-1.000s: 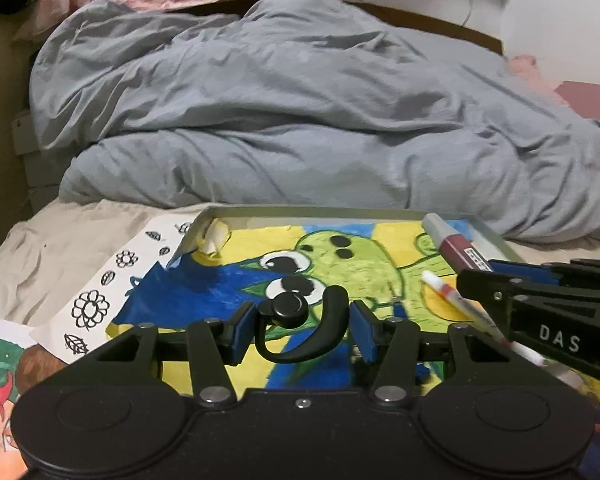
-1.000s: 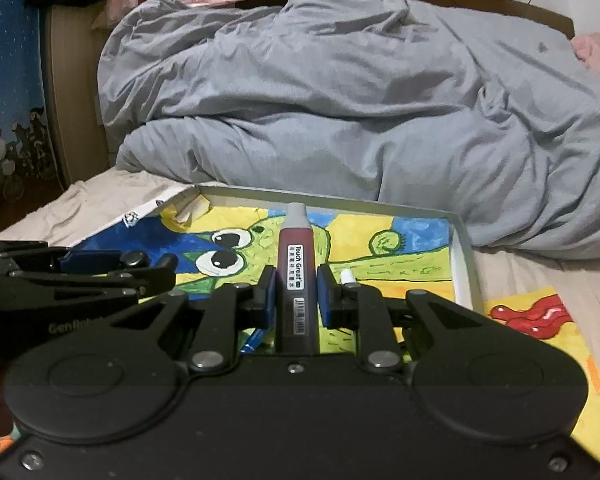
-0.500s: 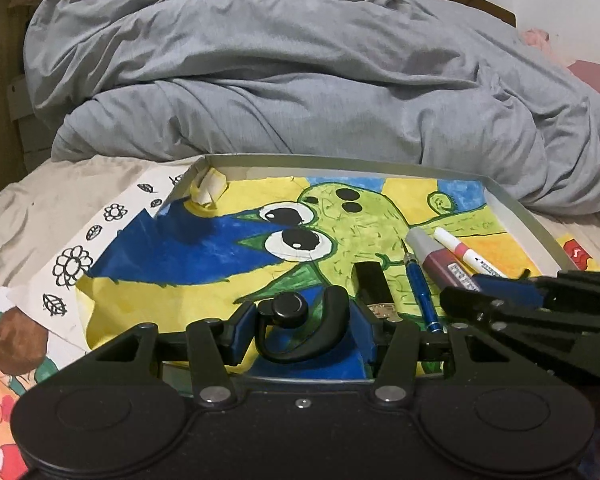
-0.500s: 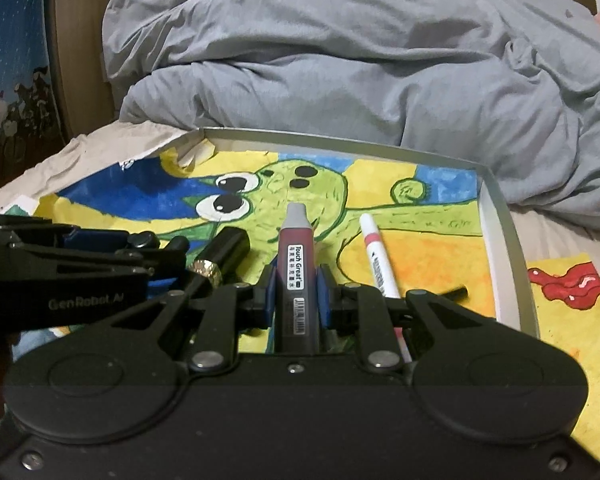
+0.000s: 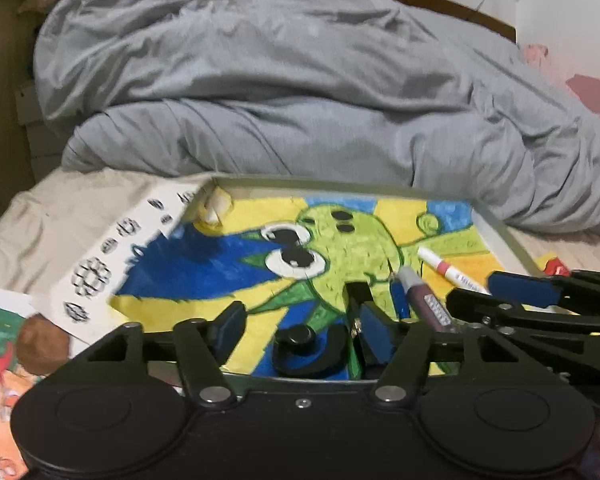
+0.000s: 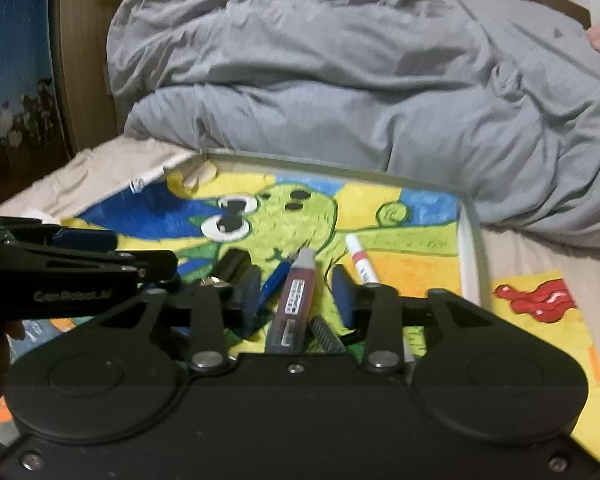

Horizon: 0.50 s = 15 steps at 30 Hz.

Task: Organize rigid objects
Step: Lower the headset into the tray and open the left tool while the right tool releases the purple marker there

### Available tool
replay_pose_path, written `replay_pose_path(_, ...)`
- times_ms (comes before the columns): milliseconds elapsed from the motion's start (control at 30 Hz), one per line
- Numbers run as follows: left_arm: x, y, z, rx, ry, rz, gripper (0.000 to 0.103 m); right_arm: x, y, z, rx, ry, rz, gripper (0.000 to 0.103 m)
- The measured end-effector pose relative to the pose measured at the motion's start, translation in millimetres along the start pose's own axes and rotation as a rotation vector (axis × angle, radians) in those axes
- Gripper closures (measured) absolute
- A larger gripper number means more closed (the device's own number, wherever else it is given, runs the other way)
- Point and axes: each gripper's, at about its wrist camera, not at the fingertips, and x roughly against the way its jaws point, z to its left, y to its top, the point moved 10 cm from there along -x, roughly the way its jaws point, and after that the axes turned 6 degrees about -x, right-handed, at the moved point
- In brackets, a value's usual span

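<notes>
Jaws of the right gripper (image 6: pixel 296 286) are standing apart and have just been opening; the maroon marker (image 6: pixel 294 300) is lying loose between them, w/ a gap on both sides, no pad pressing it. Jaws of the left gripper (image 5: pixel 298 322) are wide apart and have also just been opening; the black ear-hook earpiece (image 5: pixel 306 350) is sitting between them, not touching the blue pads.

Landmark: the shallow grey tray (image 6: pixel 470 248) on the bed, w/ a green-and-yellow cartoon drawing (image 6: pixel 300 208) lining its bottom. Marker is lying inside the tray, near its front edge, tip pointing to the tray's far rim. Just left of it inside the tray, a blue pen (image 6: pixel 276 280) and a black tube (image 6: pixel 234 262) are resting. Right of it, a white-and-red pen (image 6: pixel 360 258) is lying near the tray's right wall. Earpiece is in the tray's front part, left of the black tube.

Behind the tray, a grey duvet (image 5: pixel 300 92) is piling up. Left of the tray, a flower sheet (image 5: pixel 100 272) is lying on the bed.
</notes>
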Motion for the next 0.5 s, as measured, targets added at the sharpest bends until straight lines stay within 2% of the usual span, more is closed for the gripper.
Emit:
replay_pose_path(133,31.3,11.4,8.7,0.041,0.012,-0.046,0.024,28.0,9.0,-1.1,-0.021,0.008,-0.023,0.056)
replay_pose_path(233,56.5,16.0,14.7,0.060,0.029,-0.081,0.017,49.9,14.9,-3.4,-0.046,0.020,-0.042,0.053)
replay_pose_path(300,76.8,16.2,18.5,0.069,0.043,-0.104,0.010,64.8,17.1,-4.1,-0.054,0.020,-0.051,0.043)
replay_pose_path(367,95.4,14.6,21.1,0.080,0.055,-0.124,0.005,80.7,17.7,-3.9,-0.058,0.022,-0.064,0.025)
replay_pose_path(433,114.4,11.1,22.1,0.085,0.072,-0.148,0.005,96.1,16.8,-1.6,-0.051,0.027,-0.074,0.023)
replay_pose_path(500,130.5,7.7,19.1,0.070,0.081,-0.167,0.003,112.0,14.4,1.8,-0.048,0.026,-0.086,0.015)
